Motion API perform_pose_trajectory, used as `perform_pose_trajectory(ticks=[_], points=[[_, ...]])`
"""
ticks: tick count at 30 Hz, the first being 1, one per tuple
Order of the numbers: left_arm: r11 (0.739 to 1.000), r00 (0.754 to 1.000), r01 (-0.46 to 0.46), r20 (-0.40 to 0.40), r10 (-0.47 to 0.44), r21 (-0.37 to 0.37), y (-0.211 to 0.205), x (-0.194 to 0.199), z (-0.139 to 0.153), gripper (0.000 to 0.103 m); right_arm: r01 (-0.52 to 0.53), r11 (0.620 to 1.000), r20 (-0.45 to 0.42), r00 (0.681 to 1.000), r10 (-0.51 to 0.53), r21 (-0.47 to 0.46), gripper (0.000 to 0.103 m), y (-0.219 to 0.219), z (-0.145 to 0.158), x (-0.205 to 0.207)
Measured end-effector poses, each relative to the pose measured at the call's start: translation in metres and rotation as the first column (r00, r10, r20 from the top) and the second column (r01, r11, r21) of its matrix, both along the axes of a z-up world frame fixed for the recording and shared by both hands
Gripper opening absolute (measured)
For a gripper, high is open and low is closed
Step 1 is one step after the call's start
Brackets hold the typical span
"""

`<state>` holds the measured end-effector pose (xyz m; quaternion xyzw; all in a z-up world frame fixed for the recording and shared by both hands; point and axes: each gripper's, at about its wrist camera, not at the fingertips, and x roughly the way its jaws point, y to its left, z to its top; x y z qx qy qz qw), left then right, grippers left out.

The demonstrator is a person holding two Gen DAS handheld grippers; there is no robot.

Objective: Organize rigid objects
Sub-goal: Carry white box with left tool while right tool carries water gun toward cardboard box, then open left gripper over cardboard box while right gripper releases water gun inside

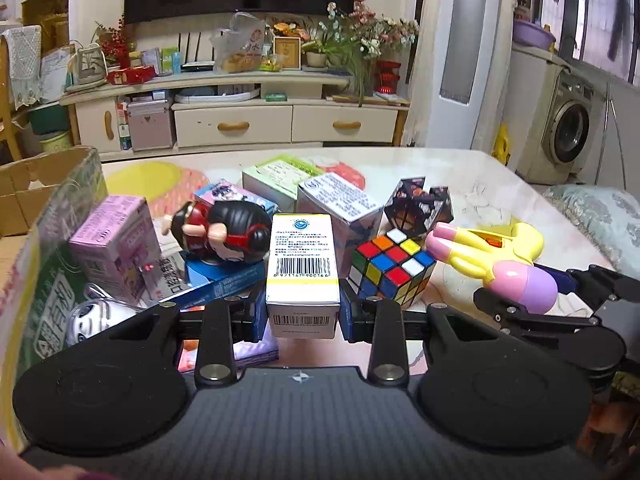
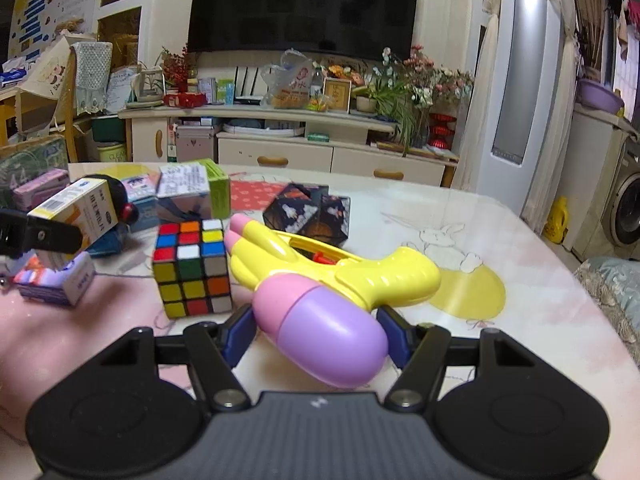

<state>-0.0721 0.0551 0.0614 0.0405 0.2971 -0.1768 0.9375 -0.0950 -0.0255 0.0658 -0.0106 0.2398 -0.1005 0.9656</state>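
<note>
The tabletop (image 2: 500, 216) is bare on its right half, out to the rounded far-right edge; the near strip in front of the right gripper (image 2: 316, 334) is also free. The left half is crowded. A cardboard box (image 1: 48, 208) stands at the left edge, its wall close beside the left gripper (image 1: 303, 314).

Behind the left gripper sit a pink carton (image 1: 114, 244), a doll (image 1: 224, 234) lying on a blue box (image 1: 224, 284), a green box (image 1: 276, 180) and a white box (image 1: 340, 208) farther back. A cube (image 1: 390, 268) stands just right of the left fingers (image 1: 258, 316), with a dark folded puzzle (image 1: 420, 210) behind it. A small white figure (image 1: 96, 316) lies low by the cardboard wall.

The left fingers are closed on a yellow-white box (image 1: 302, 276), pressing its two sides and holding it off the tabletop, barcode face up. In the right view it hangs tilted above a purple box (image 2: 56, 284).

The right fingers (image 2: 238, 338) are spread wide around the purple-pink tank of a water gun (image 2: 320, 320). The left finger is close against the tank; whether the right one touches cannot be told. The gun lies on the tabletop, yellow barrel pointing away, just right of the cube.
</note>
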Motion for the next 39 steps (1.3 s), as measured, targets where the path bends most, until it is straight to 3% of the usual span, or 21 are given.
perform_pose_trajectory(ticks=[9,18,23,31,39], points=[[0.998,0.999,-0.004,0.045,0.006,-0.056,0.03,-0.015,0.031,0.041,-0.04,0.999,0.042,0.998,0.041,-0.03,0.066,0.031,0.019,-0.003],[0.993,0.995,-0.049,0.081,0.057,-0.104,0.075,-0.024,0.061,0.041,-0.179,0.977,0.08,0.979,0.189,-0.116,0.066,0.09,0.043,0.002],[0.986,0.987,-0.117,0.093,0.128,-0.119,0.113,-0.026,0.074,0.041,-0.259,0.954,0.1,0.956,0.275,-0.154,0.066,0.127,0.056,0.007],[0.952,0.948,-0.291,0.107,0.301,-0.098,0.177,-0.025,0.079,0.041,-0.39,0.896,0.098,0.904,0.416,-0.211,0.066,0.188,0.07,0.025],[0.902,0.898,-0.428,0.081,0.432,-0.053,0.221,-0.019,0.078,0.041,-0.516,0.81,0.055,0.833,0.55,-0.28,0.066,0.244,0.074,0.043]])
